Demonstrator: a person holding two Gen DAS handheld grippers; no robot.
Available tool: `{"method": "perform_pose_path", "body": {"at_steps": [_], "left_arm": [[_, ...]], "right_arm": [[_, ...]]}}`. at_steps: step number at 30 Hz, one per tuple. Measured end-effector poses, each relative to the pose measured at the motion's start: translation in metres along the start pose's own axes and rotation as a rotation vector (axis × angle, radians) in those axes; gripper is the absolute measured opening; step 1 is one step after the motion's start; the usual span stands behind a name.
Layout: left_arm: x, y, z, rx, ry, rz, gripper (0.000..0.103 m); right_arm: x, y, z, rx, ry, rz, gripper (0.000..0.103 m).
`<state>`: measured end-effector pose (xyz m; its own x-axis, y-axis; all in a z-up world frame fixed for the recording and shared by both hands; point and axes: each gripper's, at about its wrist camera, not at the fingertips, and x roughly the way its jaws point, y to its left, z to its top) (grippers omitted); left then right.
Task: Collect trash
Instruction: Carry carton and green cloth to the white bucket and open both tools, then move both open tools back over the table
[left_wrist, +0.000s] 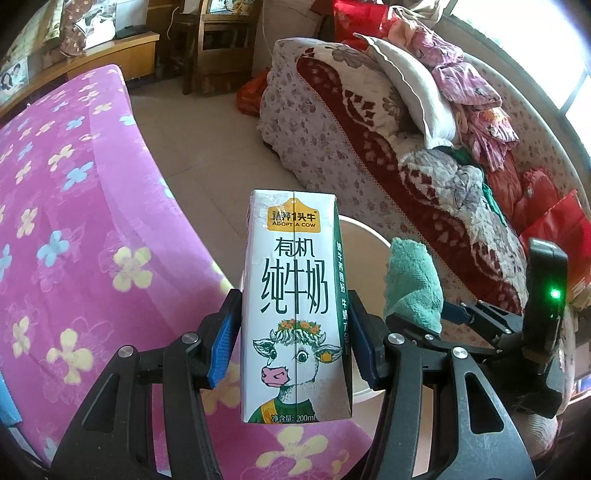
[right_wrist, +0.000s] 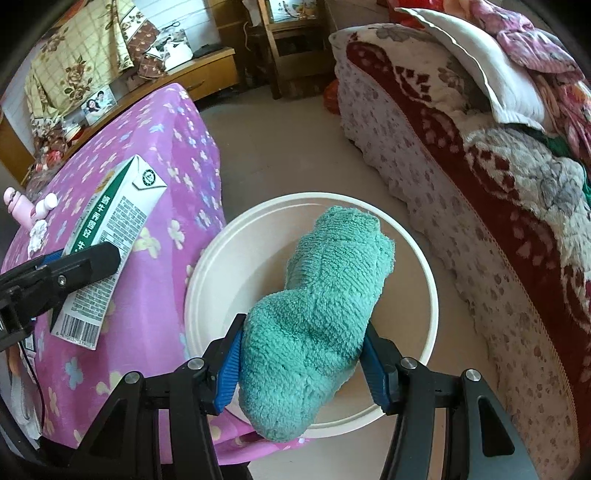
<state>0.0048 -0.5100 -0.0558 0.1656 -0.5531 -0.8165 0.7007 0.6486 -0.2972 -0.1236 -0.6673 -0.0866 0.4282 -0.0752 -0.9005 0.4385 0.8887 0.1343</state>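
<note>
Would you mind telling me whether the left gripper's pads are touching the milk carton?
Touching. The left wrist view shows both blue pads of the left gripper pressed flush against the sides of the milk carton, with no gap visible.

floor open ahead | sofa blocks rt | pink table blocks lt

Daylight pours in from a window far off to my upper right, blown out to pure white. Everything near my jaws is bright and sharp; print on the milk carton reads clearly. Shadows are soft. Both views bulge fisheye-style, bending straight lines, with black vignette at the corners.
</note>
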Motion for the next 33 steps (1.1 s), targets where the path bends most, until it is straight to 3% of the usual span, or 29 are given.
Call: {"method": "perform_pose_path", "body": {"at_steps": [10,17,33], "left_arm": [[0.005,0.001,0.005,-0.027,-0.006,-0.067,0.060],[0.000,0.006,0.004,-0.035,-0.012,-0.067,0.061],[-0.023,0.024,-0.016,-0.016,-0.037,0.051,0.061]], "right_arm": [[0.012,-0.014,-0.001,0.042,0.017,-0.006,0.059],[0.018,-0.014,-0.003,0.059,0.041,0.008,0.061],[0.011,0.007,-0.004,0.039,0.027,0.033,0.063]]}}
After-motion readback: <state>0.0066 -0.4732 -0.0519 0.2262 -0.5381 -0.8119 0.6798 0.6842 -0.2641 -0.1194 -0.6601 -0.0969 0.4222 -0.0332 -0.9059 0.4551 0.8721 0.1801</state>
